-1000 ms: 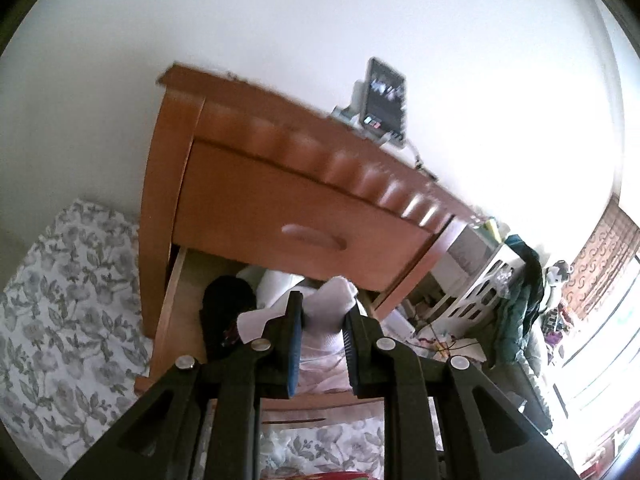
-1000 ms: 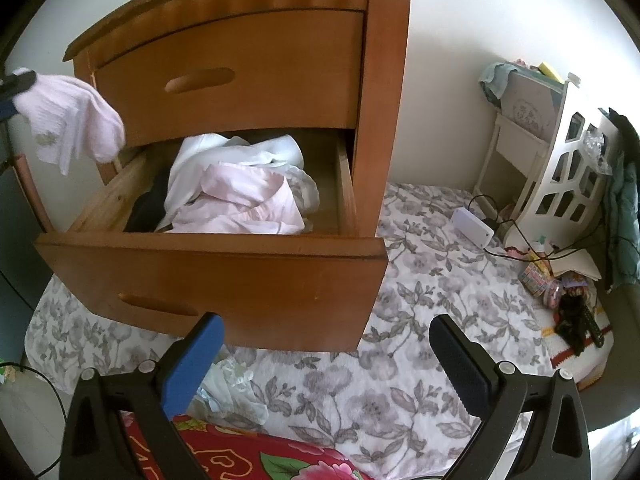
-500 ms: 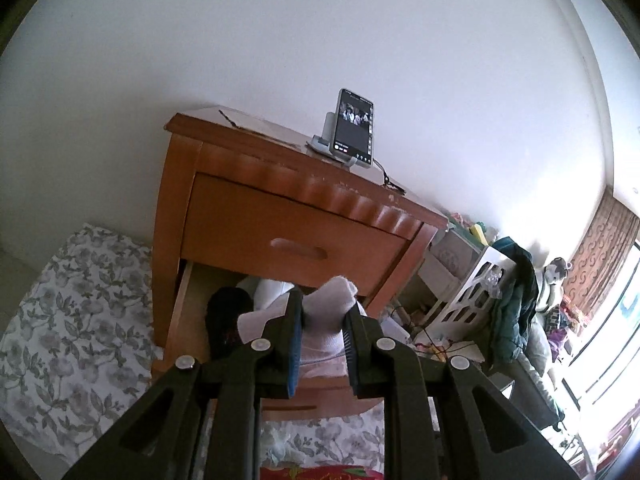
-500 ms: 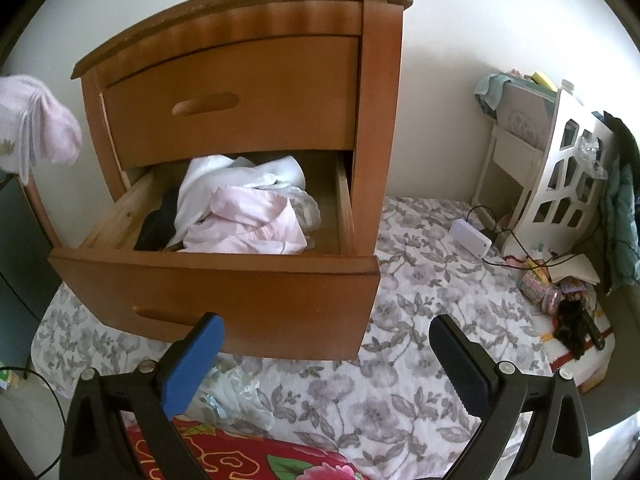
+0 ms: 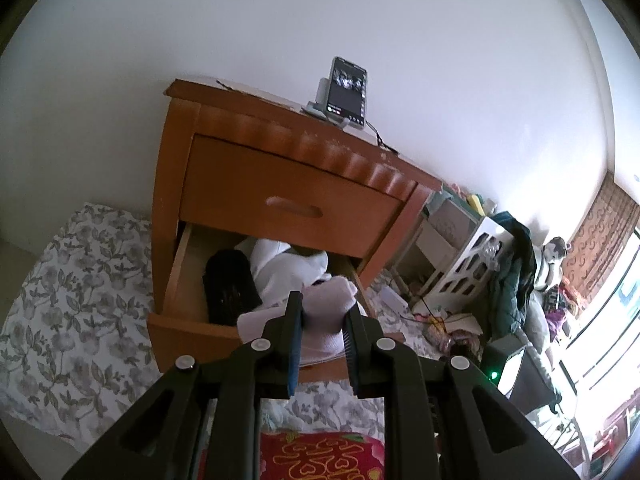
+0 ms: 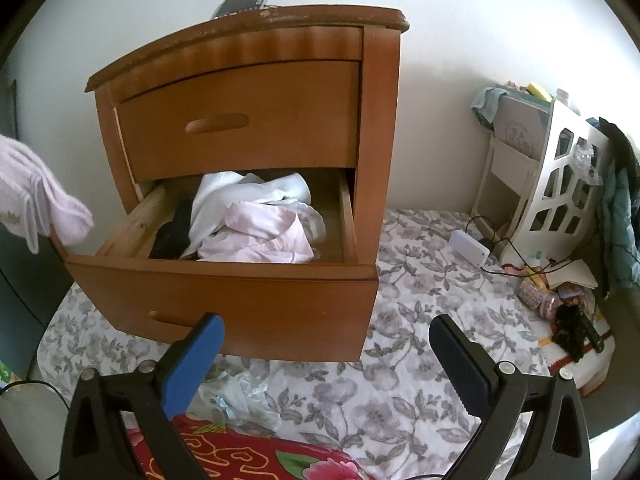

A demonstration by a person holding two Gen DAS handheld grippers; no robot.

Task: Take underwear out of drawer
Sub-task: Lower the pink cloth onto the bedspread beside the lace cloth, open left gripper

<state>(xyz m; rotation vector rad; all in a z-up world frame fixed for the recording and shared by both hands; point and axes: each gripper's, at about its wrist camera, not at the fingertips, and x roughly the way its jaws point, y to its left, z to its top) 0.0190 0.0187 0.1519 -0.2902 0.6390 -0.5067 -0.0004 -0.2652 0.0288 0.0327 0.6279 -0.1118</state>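
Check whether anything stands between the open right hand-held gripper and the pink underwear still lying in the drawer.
Nothing visible does. The right hand-held gripper faces the drawer front, but the pink underwear lies uncovered on top of the pile, reachable from above over that front.

The left hand-held gripper [image 5: 323, 320] is seen from its own wrist camera with its two black arms drawn close together, angled somewhat downward. Its blue-faced fingers [image 5: 295, 332] are pressed from both sides onto a bunched pale pink garment [image 5: 326, 300], which bulges out above and ahead of the fingertips. The right hand-held gripper [image 6: 326, 334] is held with its fingers spread wide apart, also tilted downward, and nothing is caught between its blue pads [image 6: 192, 364].
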